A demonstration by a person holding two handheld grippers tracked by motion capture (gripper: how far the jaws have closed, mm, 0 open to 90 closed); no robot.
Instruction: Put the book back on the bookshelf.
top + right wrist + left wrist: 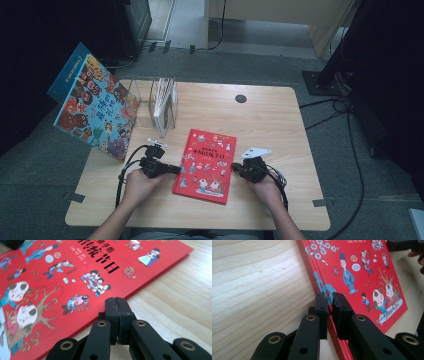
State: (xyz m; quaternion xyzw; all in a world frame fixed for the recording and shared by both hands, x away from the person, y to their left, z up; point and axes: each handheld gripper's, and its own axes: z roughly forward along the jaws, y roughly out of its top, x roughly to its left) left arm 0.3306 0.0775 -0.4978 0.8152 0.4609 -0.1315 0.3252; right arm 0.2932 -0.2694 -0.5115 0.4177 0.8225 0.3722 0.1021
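Your left gripper (330,297) has its jaws clamped on the left edge of the red book (205,165), one jaw above the cover and one below, while your right gripper (118,300) has its jaws pressed together on nothing, their tips just at the book's right edge. The book lies flat on the tabletop (265,120) between your hands. Farther back stand a clear rack (162,102) of thin books and a big colourful book (95,107) leaning at the left edge.
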